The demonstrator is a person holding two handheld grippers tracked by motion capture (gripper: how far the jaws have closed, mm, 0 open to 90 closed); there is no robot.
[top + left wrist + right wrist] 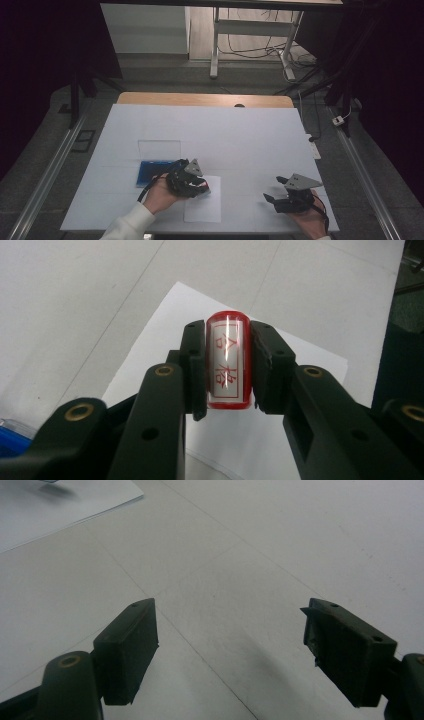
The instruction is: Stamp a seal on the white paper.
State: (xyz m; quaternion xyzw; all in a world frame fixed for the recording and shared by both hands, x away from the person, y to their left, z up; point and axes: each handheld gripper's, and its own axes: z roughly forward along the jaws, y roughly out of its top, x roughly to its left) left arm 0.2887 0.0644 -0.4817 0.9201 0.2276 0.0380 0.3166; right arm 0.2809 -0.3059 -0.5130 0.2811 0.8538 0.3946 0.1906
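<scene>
Two red characters, 合格, on stamp [227, 361]

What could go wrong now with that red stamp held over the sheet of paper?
The left gripper clamps the red cylindrical stamp by its rounded sides, so it might twist or slip when pressed. The loose white paper sheet is held by nothing, and the right gripper sits open apart from it, so the sheet could shift and smear.
</scene>
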